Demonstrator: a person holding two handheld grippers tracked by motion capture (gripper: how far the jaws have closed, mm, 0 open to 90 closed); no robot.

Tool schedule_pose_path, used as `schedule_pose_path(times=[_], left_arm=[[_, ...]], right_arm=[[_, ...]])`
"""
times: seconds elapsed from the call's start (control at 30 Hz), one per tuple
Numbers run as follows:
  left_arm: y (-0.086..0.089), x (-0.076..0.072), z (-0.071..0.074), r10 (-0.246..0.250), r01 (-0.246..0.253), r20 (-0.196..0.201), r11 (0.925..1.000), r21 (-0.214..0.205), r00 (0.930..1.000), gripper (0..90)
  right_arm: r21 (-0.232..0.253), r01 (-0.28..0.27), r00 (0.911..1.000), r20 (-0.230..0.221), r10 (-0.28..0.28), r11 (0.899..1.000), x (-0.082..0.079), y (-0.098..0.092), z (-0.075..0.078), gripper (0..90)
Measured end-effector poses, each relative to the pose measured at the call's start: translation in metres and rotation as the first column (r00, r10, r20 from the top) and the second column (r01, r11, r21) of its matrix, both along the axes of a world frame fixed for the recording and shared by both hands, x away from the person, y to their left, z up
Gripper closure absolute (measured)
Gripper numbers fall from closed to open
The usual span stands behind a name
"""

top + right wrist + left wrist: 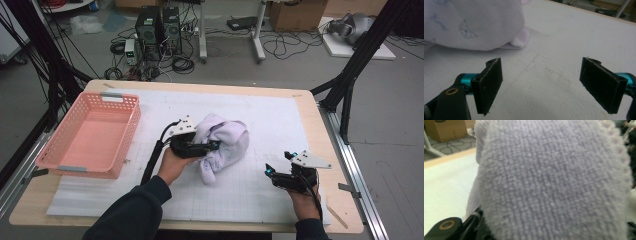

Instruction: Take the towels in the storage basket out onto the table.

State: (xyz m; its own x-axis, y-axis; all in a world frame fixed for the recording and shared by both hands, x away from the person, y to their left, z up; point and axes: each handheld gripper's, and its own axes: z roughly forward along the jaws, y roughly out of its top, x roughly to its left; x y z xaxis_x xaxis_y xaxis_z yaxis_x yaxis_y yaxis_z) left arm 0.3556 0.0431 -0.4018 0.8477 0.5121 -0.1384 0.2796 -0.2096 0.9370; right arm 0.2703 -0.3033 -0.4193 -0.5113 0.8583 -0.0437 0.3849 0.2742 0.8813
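A lavender terry cloth (225, 142) with small printed figures lies bunched in a heap at the middle of the white gridded mat (260, 115). My left gripper (212, 147) reaches into the heap from the left, its jaws closed on a thick fold of it. In the left gripper view the cloth (554, 180) hangs right in front of the camera and hides the pads. My right gripper (280, 163) rests low on the mat at the right, apart from the cloth. Its jaws (545, 82) stand wide open with nothing between them, and the cloth's edge (474, 22) lies beyond them.
A pink plastic basket (65, 168) stands on the table's left side. The mat covers most of the wooden table (310, 120). Black frame posts rise at both sides, and computers and cables sit on the floor behind.
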Motion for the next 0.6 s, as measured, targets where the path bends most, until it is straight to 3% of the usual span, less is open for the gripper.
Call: schedule_pose_path(times=[0.13,0.23,0.33,0.37,0.4,0.43,0.47,0.53,0.6], left_arm=[[-0.010,0.005,-0.020,0.039,-0.036,-0.044,0.9958,0.085,0.9983,53.1],[-0.013,0.011,-0.030,0.095,-0.082,-0.086,0.9863,0.143,0.9918,49.4],[-0.007,0.016,-0.031,0.128,-0.113,-0.117,0.9852,0.129,0.9848,40.8],[-0.005,0.016,-0.030,0.136,-0.121,-0.114,0.9840,0.131,0.9842,36.9],[-0.004,0.016,-0.029,0.144,-0.130,-0.106,0.9826,0.132,0.9838,26.5],[-0.002,0.015,-0.026,0.148,-0.134,-0.090,0.9799,0.148,0.9849,26.5],[0.001,0.013,-0.023,0.148,-0.134,-0.090,0.9805,0.143,0.9848,19.8],[0.009,0.010,-0.016,0.155,-0.146,-0.079,0.9832,0.110,0.9847,18.6],[0.020,0.006,-0.007,0.187,-0.182,-0.052,0.9800,0.080,0.9811,18.6]], right_arm=[[0.000,0.000,1.0000,-0.004,0.000,1.000,0.000,-0.001,0.000,17.3],[0.001,0.000,1.0000,-0.006,0.000,1.000,0.000,0.000,-0.001,17.3],[-0.003,-0.003,1.0000,-0.004,0.003,1.000,0.000,-0.001,-0.001,17.3],[-0.001,-0.003,1.0000,-0.004,0.003,1.000,0.001,-0.001,-0.001,17.4],[-0.001,-0.003,1.0000,-0.004,0.003,1.000,0.001,-0.001,-0.001,17.3],[-0.001,-0.003,1.0000,-0.004,0.003,1.000,0.001,-0.001,-0.001,17.3],[-0.003,-0.003,1.0000,-0.006,0.003,1.000,0.001,-0.002,-0.002,17.3],[-0.004,-0.002,1.0000,-0.006,0.002,1.000,0.001,-0.002,-0.002,17.4],[-0.002,-0.001,1.0000,-0.009,0.001,1.000,0.001,-0.001,-0.002,17.3]])
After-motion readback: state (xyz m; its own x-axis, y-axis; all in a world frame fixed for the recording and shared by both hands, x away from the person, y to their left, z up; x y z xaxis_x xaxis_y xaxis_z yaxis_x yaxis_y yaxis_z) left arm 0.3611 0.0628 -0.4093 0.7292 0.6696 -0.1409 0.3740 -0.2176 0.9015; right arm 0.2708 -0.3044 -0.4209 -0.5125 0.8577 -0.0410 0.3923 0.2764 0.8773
